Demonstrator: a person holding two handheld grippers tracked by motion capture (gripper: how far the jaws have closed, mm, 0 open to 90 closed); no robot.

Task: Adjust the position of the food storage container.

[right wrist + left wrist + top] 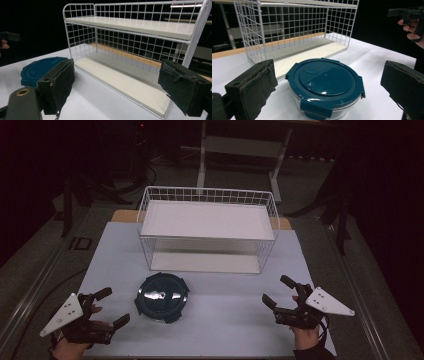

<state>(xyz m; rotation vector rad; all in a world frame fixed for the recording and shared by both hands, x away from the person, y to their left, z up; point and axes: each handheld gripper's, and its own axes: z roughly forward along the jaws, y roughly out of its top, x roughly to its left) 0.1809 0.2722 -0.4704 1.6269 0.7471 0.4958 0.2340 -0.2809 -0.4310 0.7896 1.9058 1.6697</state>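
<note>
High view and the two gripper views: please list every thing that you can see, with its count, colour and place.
Wire shelf rack: one, white, two shelves, at the far middle of the table.
Round container: one, clear body with dark teal clip lid, in front of the rack, toward the left.
Table: one, white top with a wooden far edge.
Left hand-held gripper: one, black, open, near left corner, beside the container.
Right hand-held gripper: one, black, open, near right corner.
Hands: two, each holding a gripper.
</note>
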